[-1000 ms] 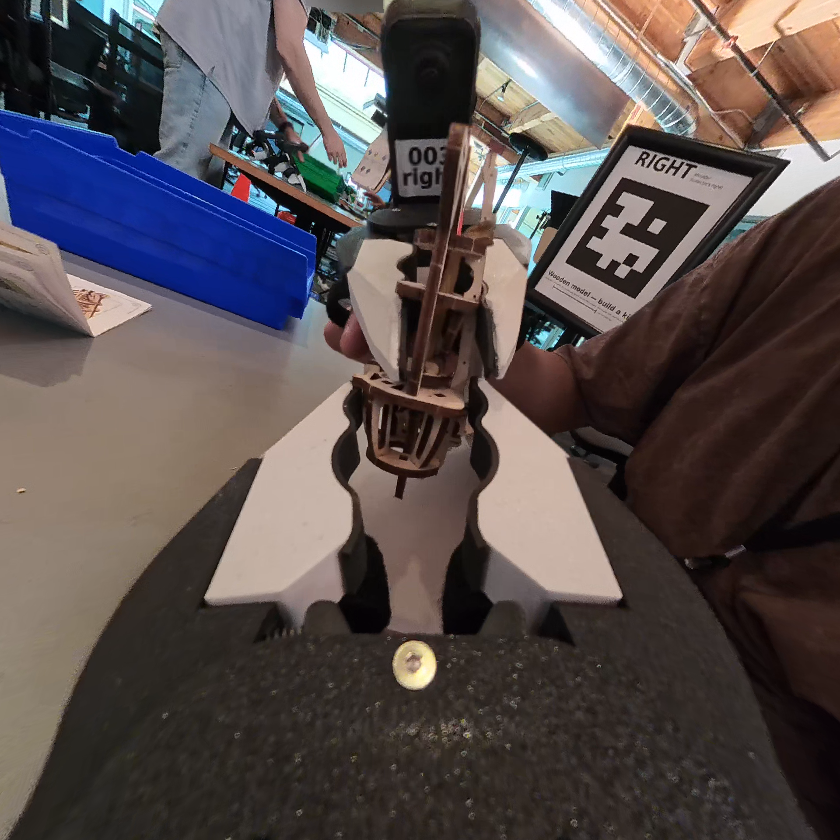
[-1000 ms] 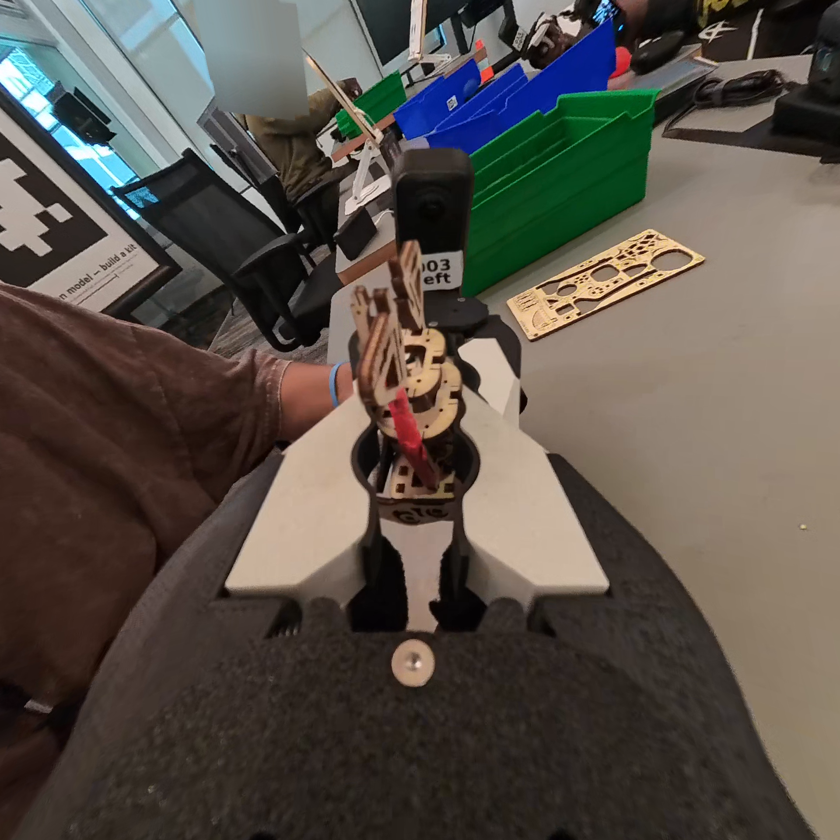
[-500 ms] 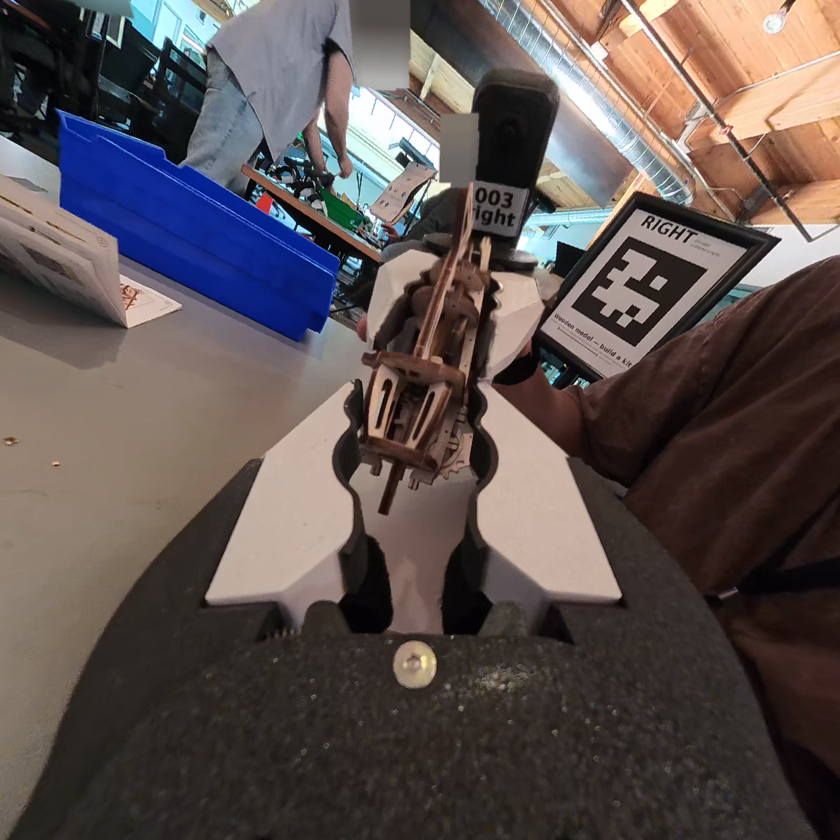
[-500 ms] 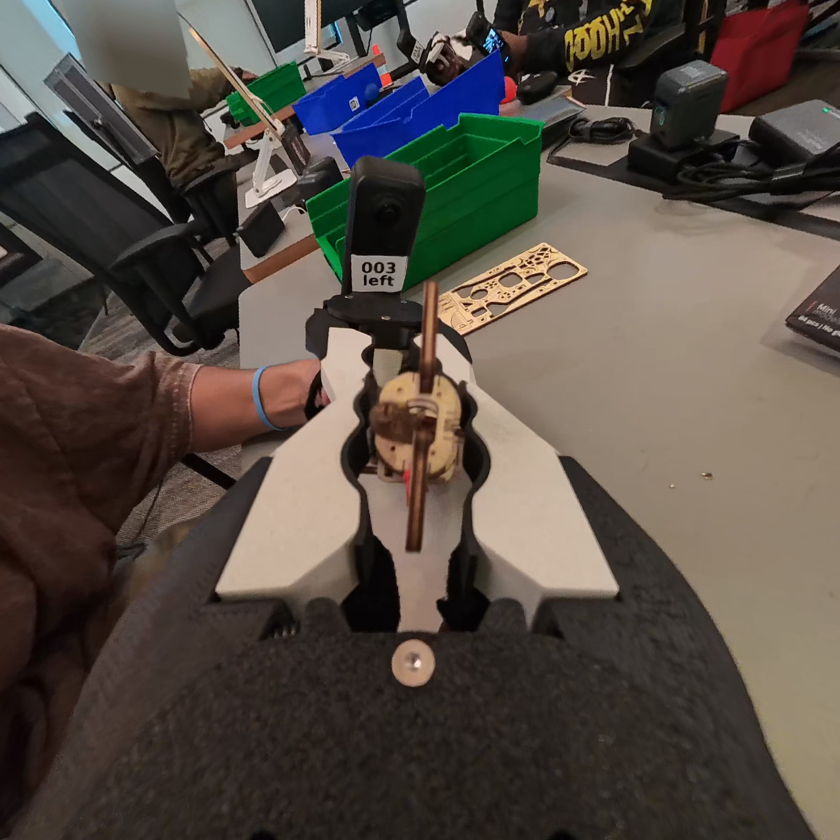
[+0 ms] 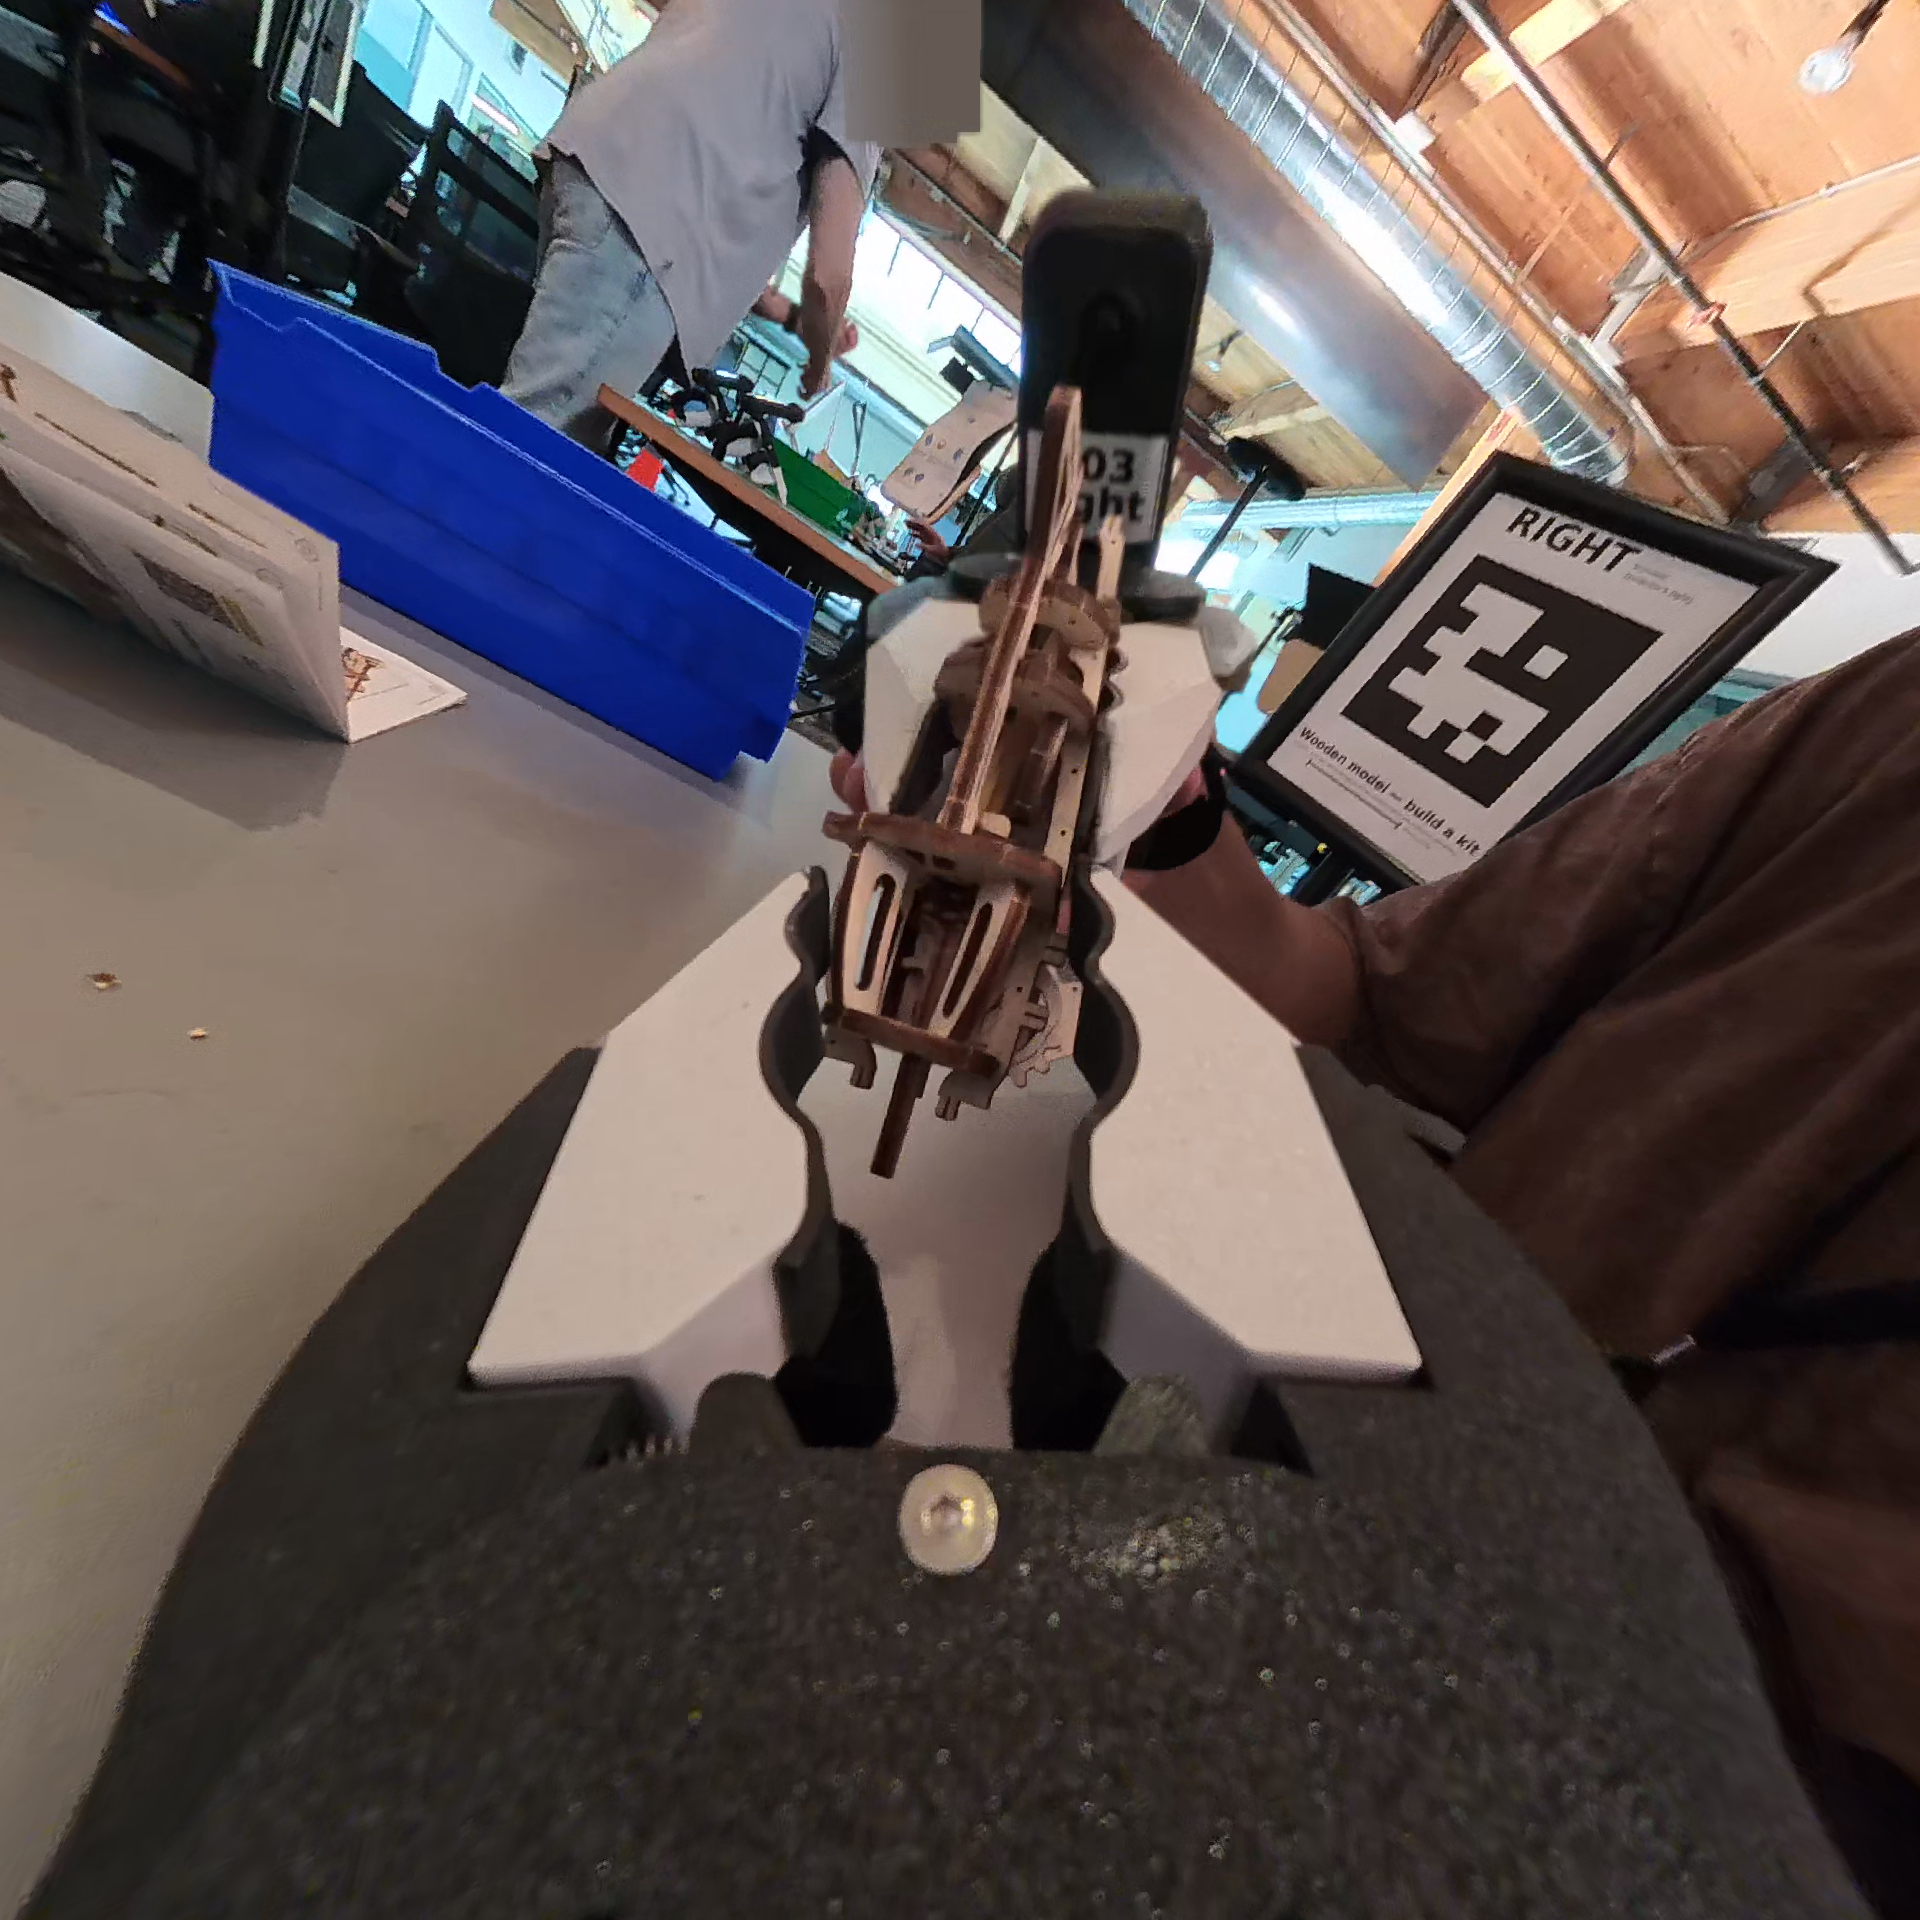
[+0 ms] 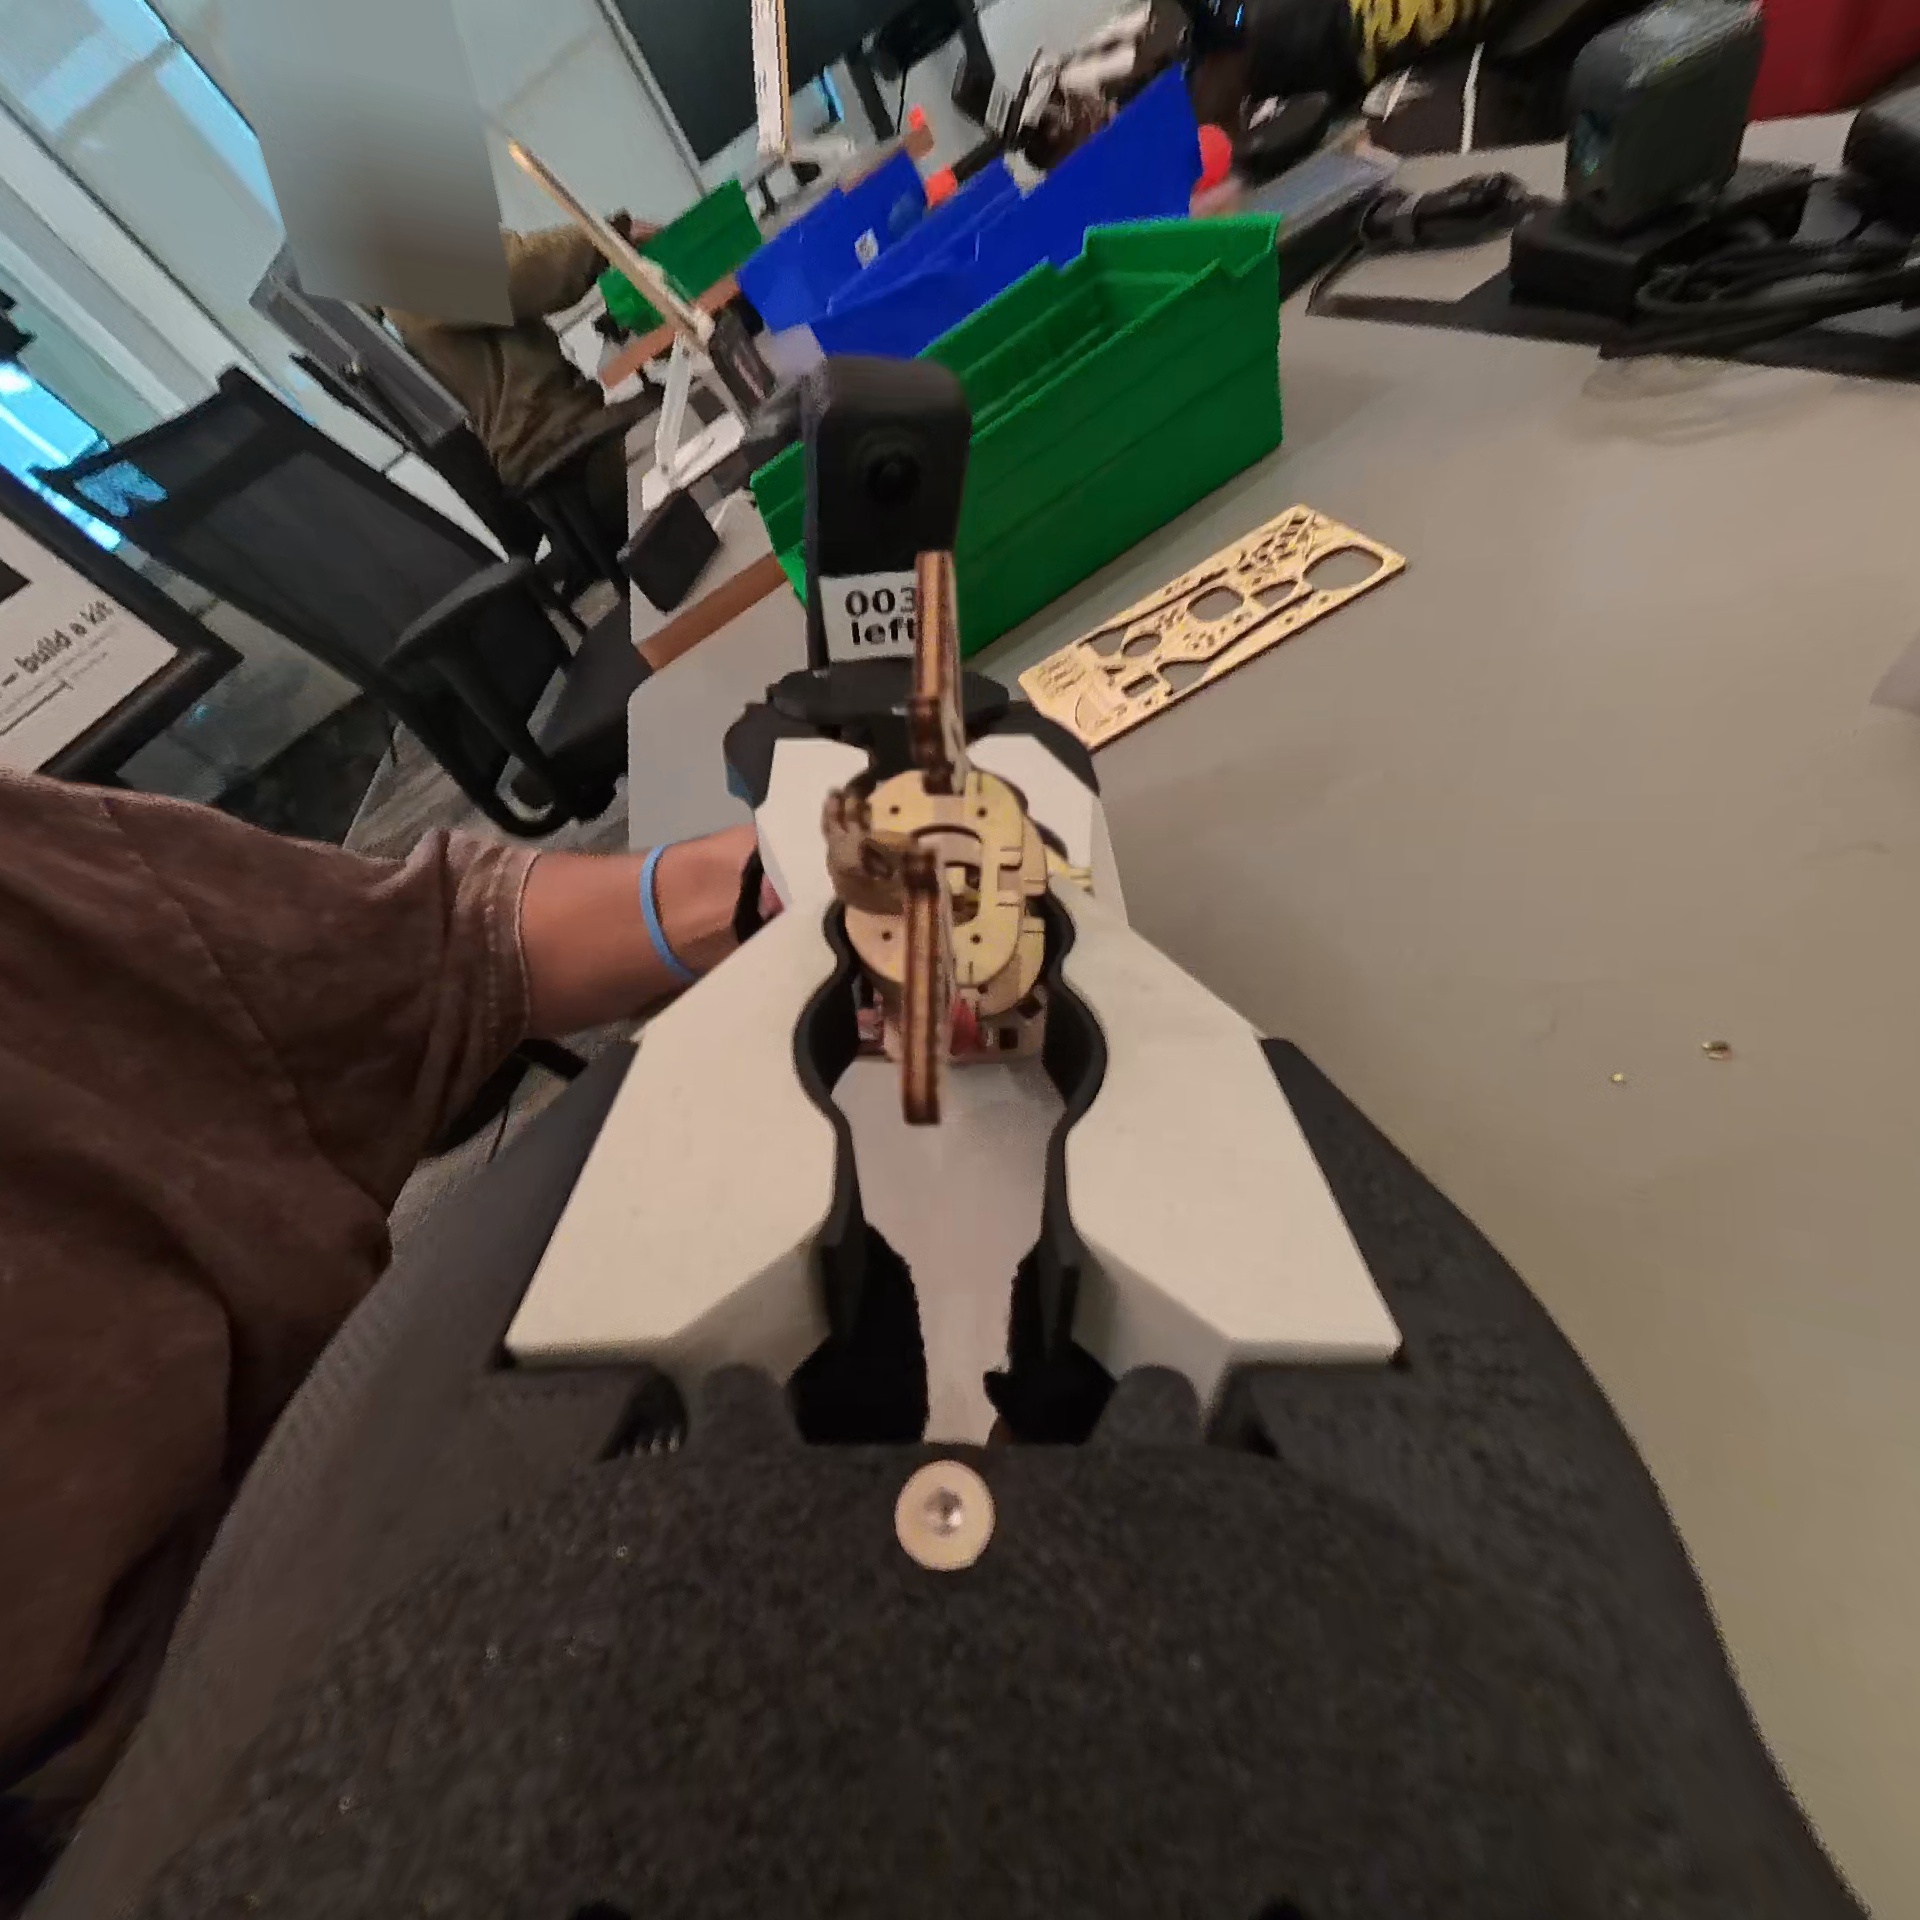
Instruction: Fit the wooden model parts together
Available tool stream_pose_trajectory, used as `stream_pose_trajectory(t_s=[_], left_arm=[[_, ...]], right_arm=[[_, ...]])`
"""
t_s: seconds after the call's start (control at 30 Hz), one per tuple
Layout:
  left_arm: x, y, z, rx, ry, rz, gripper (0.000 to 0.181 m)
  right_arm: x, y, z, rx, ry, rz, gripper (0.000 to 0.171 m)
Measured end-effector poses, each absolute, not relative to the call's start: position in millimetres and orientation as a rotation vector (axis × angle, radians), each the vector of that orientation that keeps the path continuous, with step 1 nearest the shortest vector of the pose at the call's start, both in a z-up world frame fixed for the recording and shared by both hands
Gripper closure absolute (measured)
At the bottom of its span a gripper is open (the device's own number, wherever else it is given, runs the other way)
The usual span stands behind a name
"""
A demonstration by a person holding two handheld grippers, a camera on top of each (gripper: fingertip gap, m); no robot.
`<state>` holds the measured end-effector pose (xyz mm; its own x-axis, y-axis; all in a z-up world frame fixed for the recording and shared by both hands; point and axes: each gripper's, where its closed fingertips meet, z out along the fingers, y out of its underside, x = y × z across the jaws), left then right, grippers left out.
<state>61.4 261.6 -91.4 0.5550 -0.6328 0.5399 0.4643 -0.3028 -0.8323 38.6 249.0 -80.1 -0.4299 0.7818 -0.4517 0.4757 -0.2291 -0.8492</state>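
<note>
A partly built wooden model of laser-cut plywood is held in the air between both grippers, above the grey table. My left gripper is shut on its slotted cage end. My right gripper faces it and is shut on the other end. In the right wrist view my right gripper clamps the round pale end of the model, with the left gripper just behind. A long flat wooden strip runs through the model and sticks out towards the camera.
A blue bin, an open booklet and a framed marker sign stand on the left gripper's side. A green bin, an emptied plywood sheet and black devices with cables lie behind. My brown sleeve is close by. Both grippers' tips are close together, under 4 cm apart.
Both grippers have rolled the model about its long axis and swung it sideways. The cage end now shows side on, and the strip shows edge on. Both grips stay shut.
</note>
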Motion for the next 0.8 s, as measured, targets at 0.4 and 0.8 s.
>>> stream_pose_trajectory(t_s=[0.4, 0.8], left_arm=[[64, 257, -105, -1.672, 0.265, -0.976, 0.131], [53, 258, -90, -1.546, 0.175, -1.037, 0.138]], right_arm=[[40, 241, -96, -1.628, -2.185, 1.518, 0.144], [36, 249, -76, -1.462, -1.955, 1.628, 0.126]])
